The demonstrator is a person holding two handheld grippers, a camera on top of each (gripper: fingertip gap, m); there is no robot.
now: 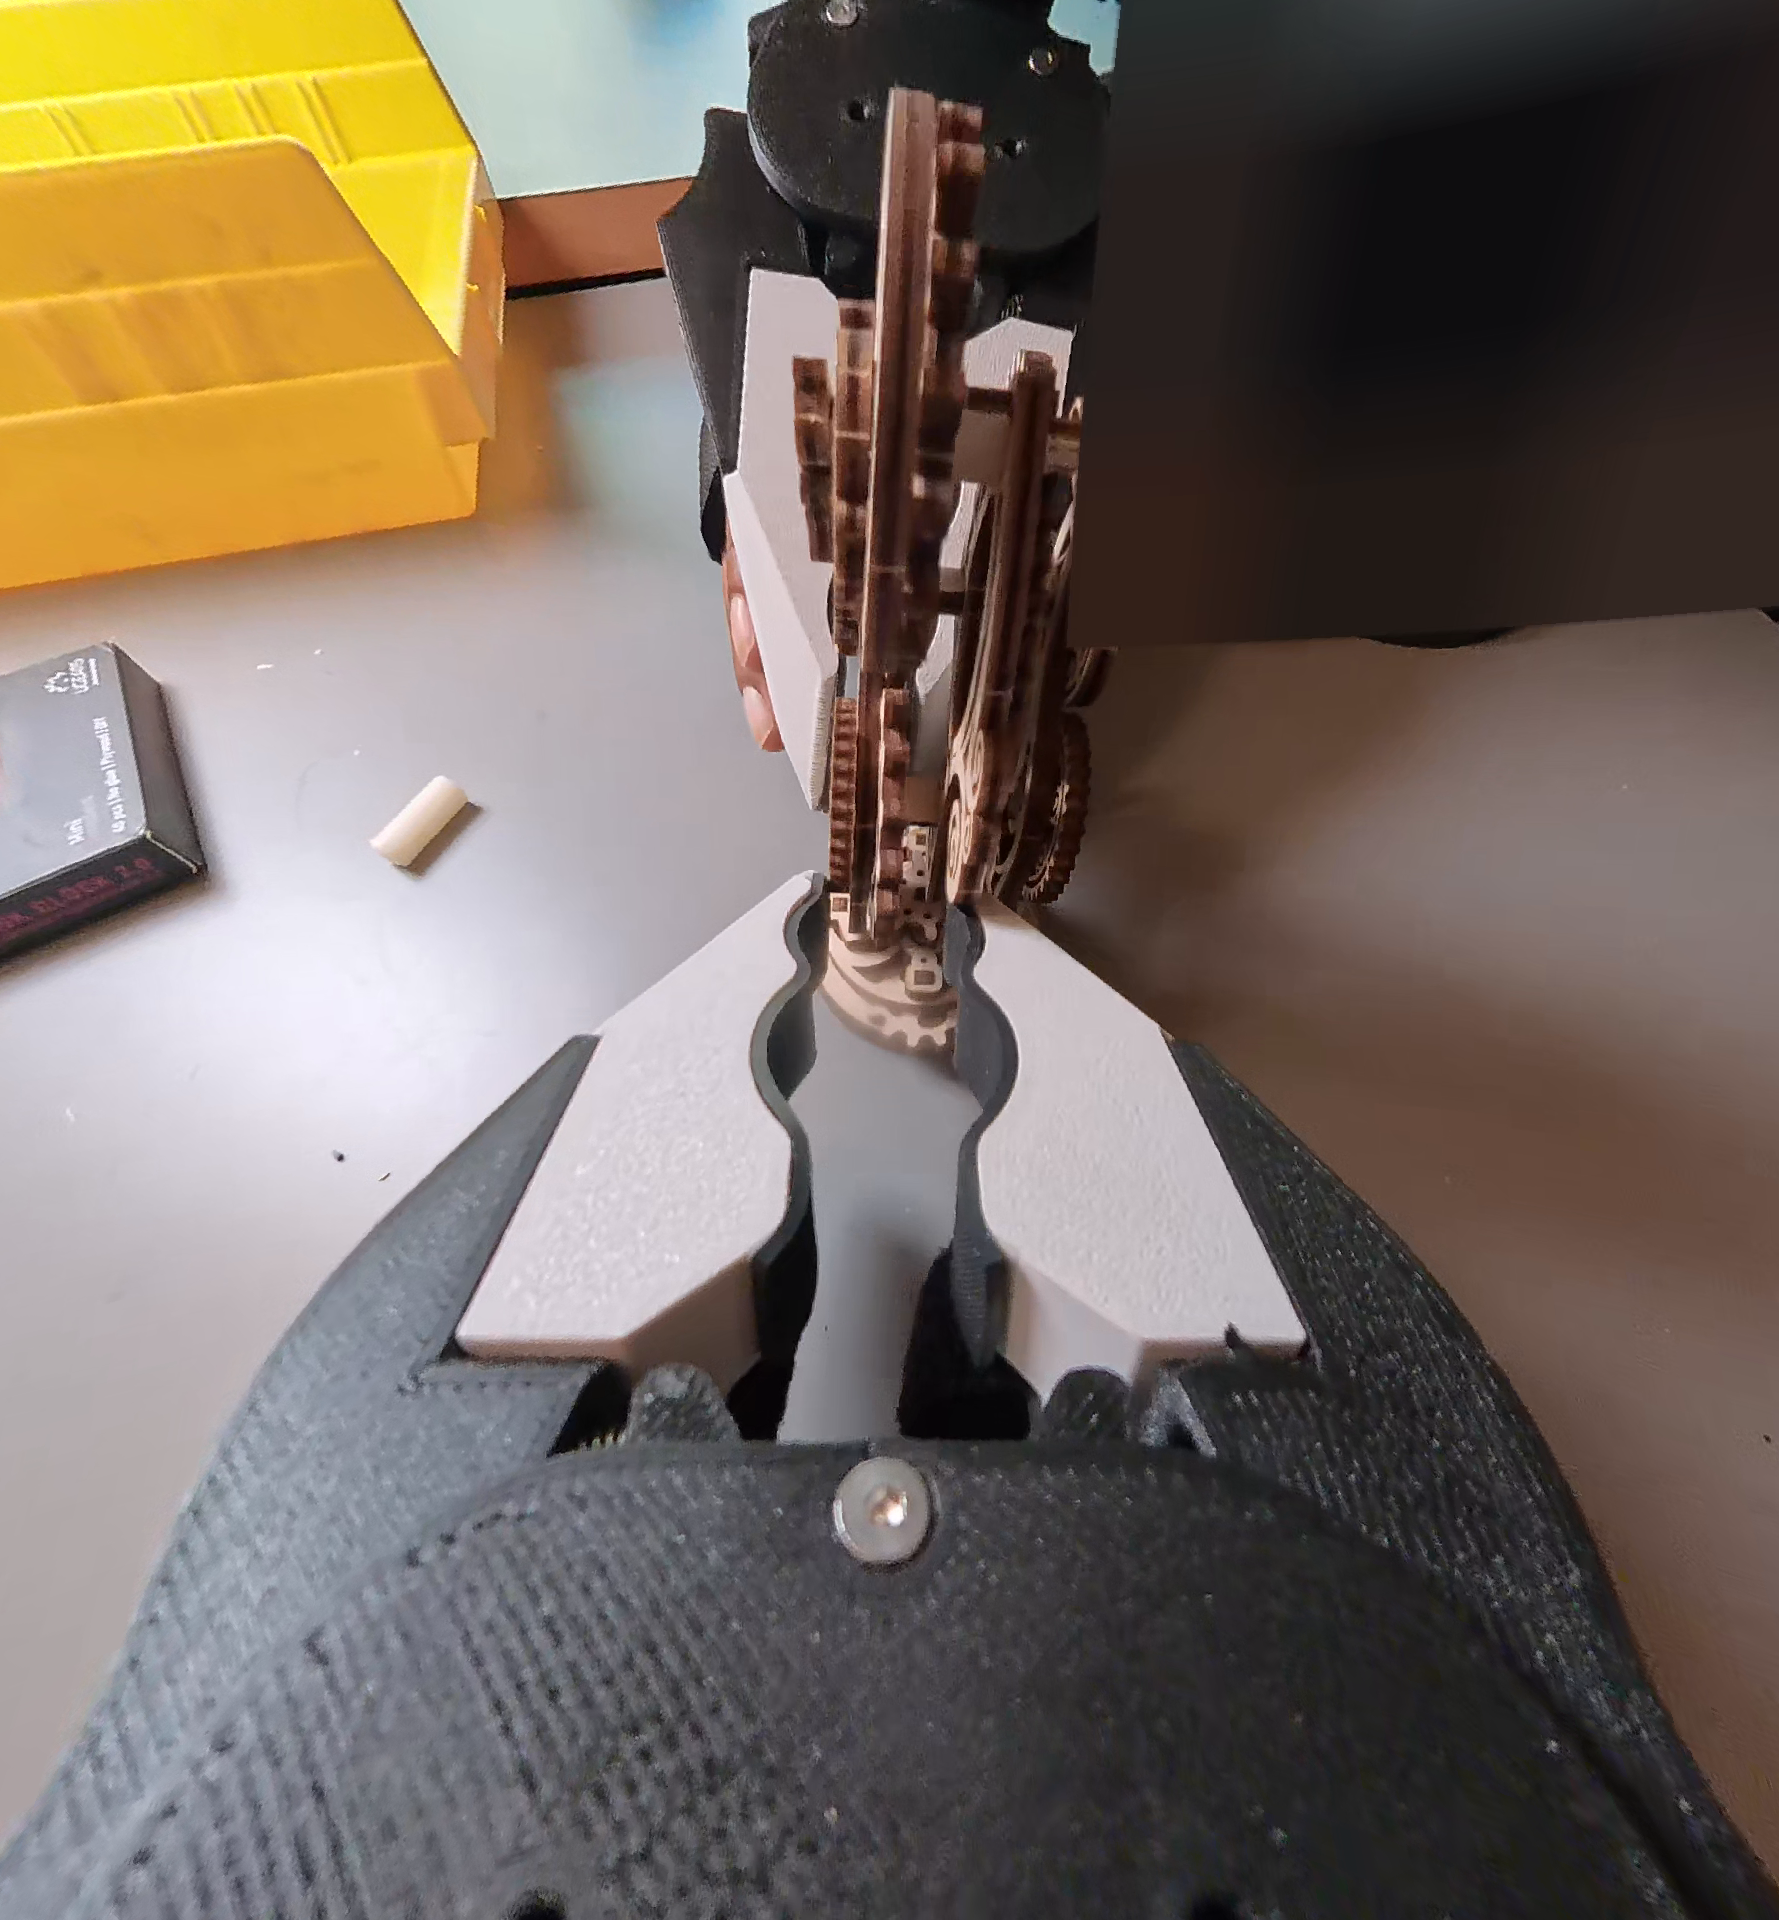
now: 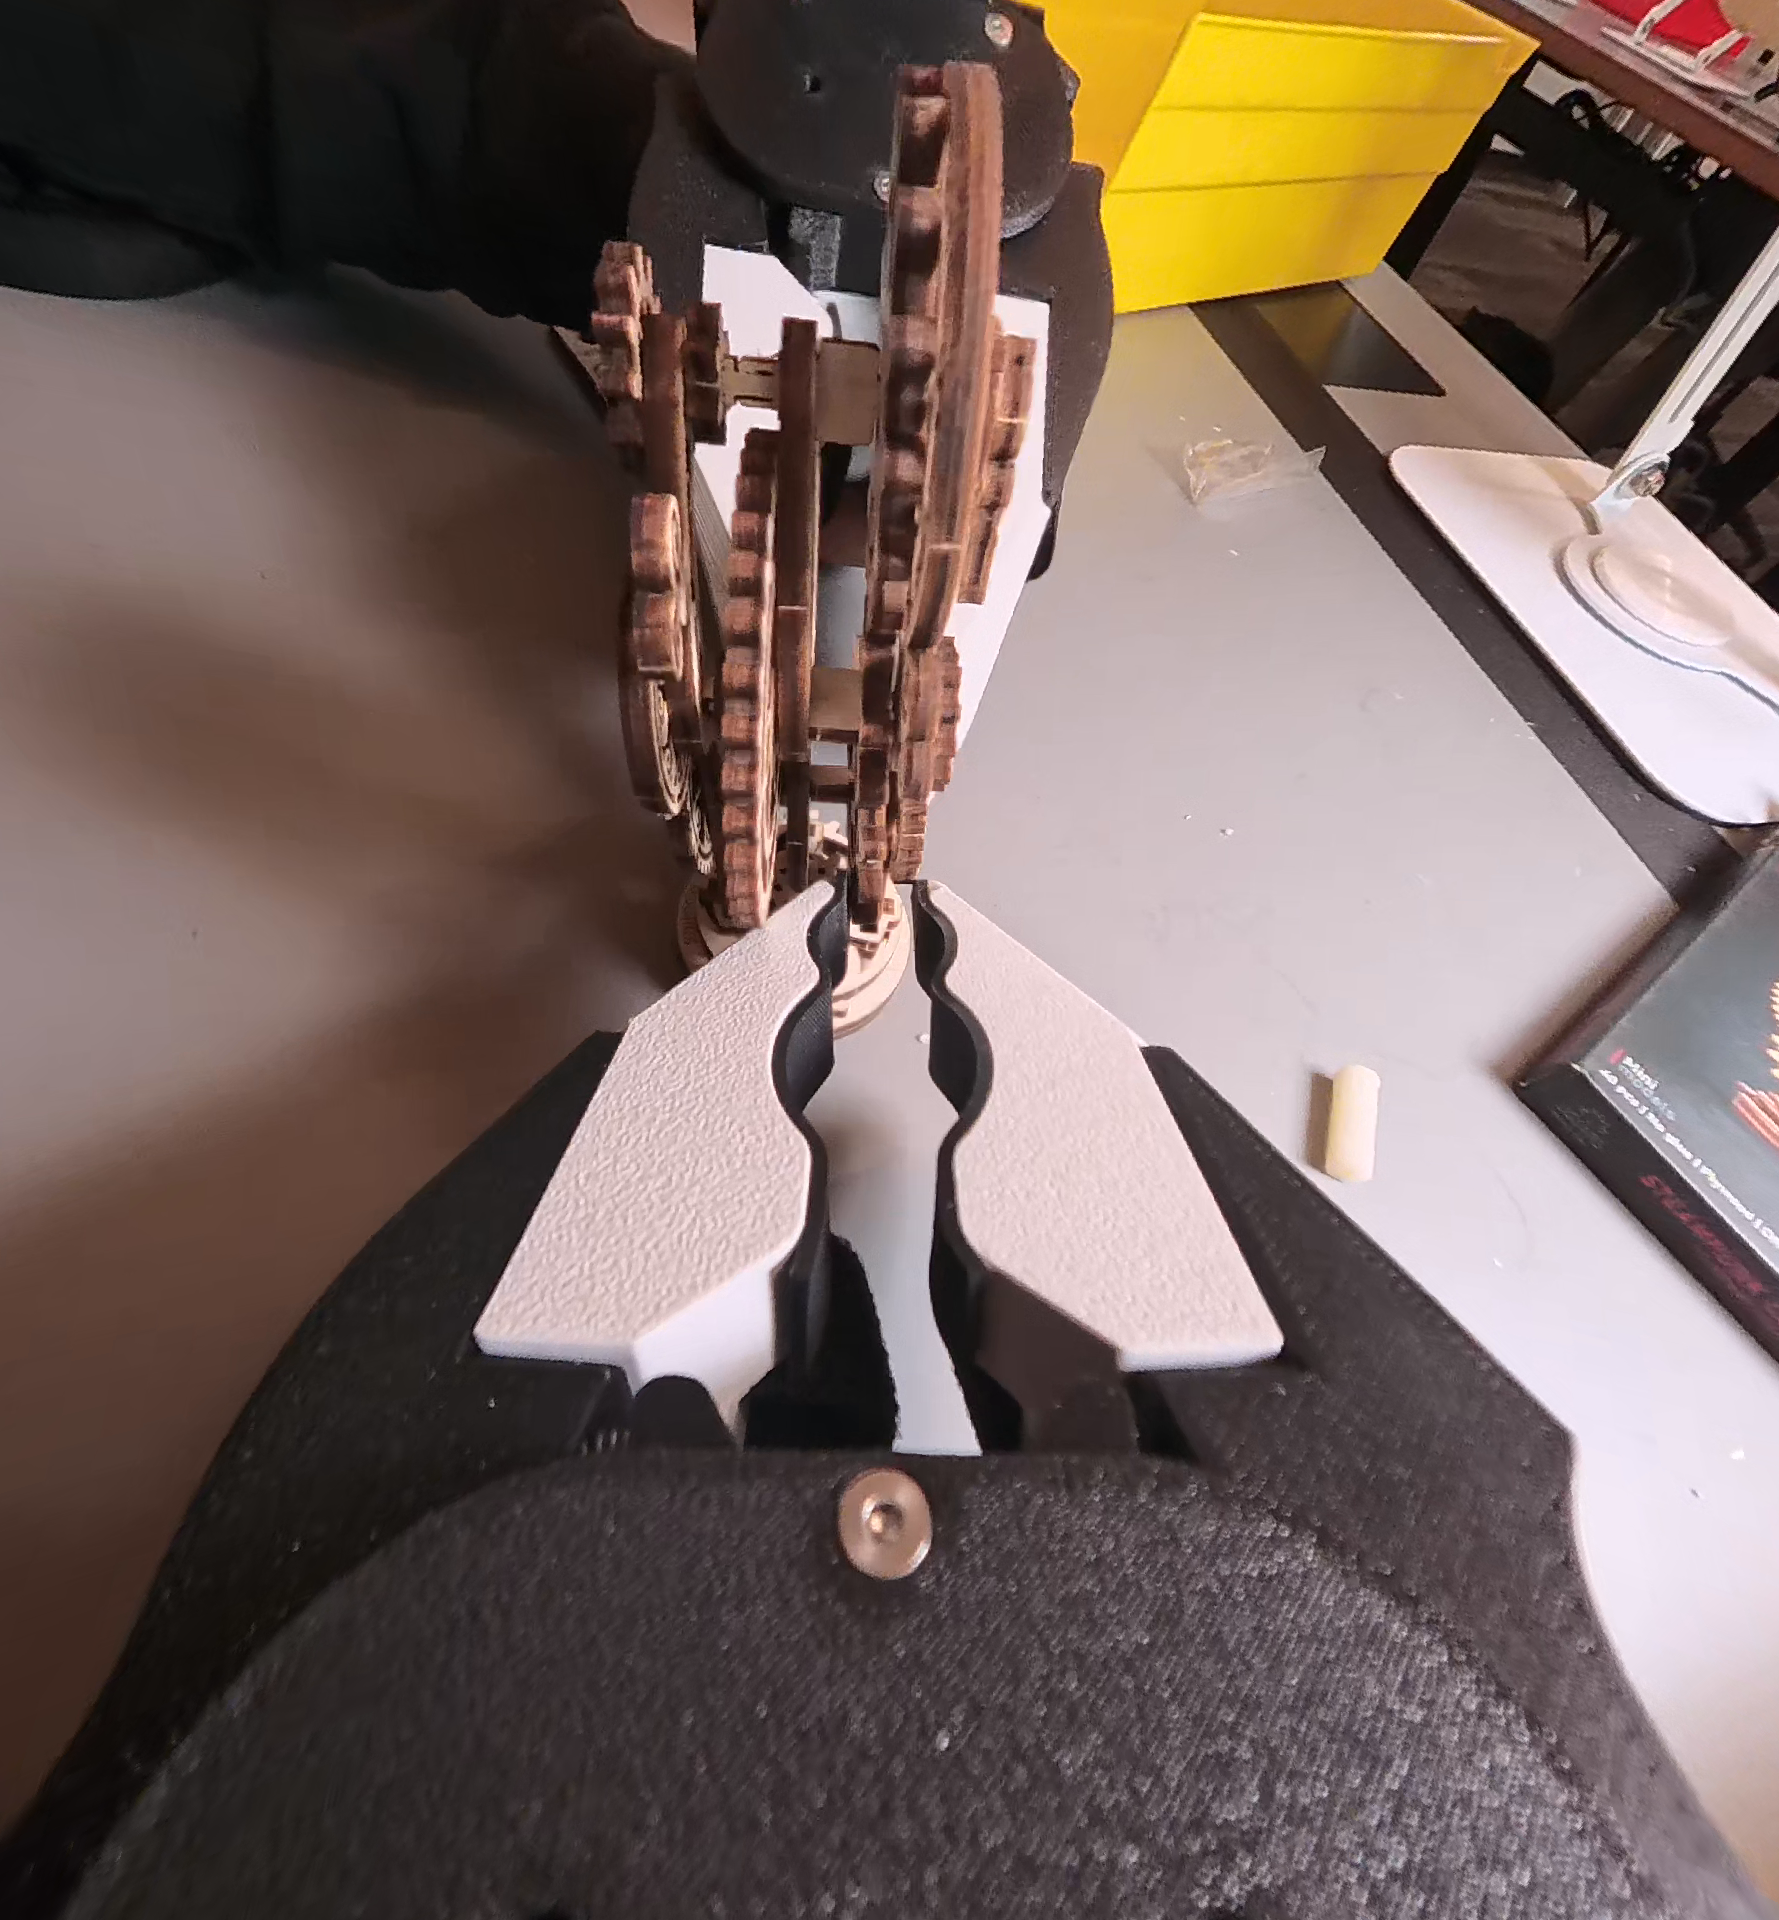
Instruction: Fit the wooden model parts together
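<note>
Left wrist view, black printed box (image 1: pixel 43 810), yellow bins (image 1: pixel 199 312), wooden model (image 1: pixel 916 623)

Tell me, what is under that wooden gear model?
A pale round wooden base sits under the gear model, resting on the grey table. The tongs cover part of the base, so its full outline is hidden.

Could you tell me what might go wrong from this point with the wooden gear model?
1. The right gripper sits around a thin gear plate off-centre, nearer one pad; closing may push it sideways and bend or unseat it.
2. The wooden gear model is tall on a small round base; a sideways push could tip it.
3. The left gripper meets it from the opposite side, so fingers may snag gear teeth.
</note>
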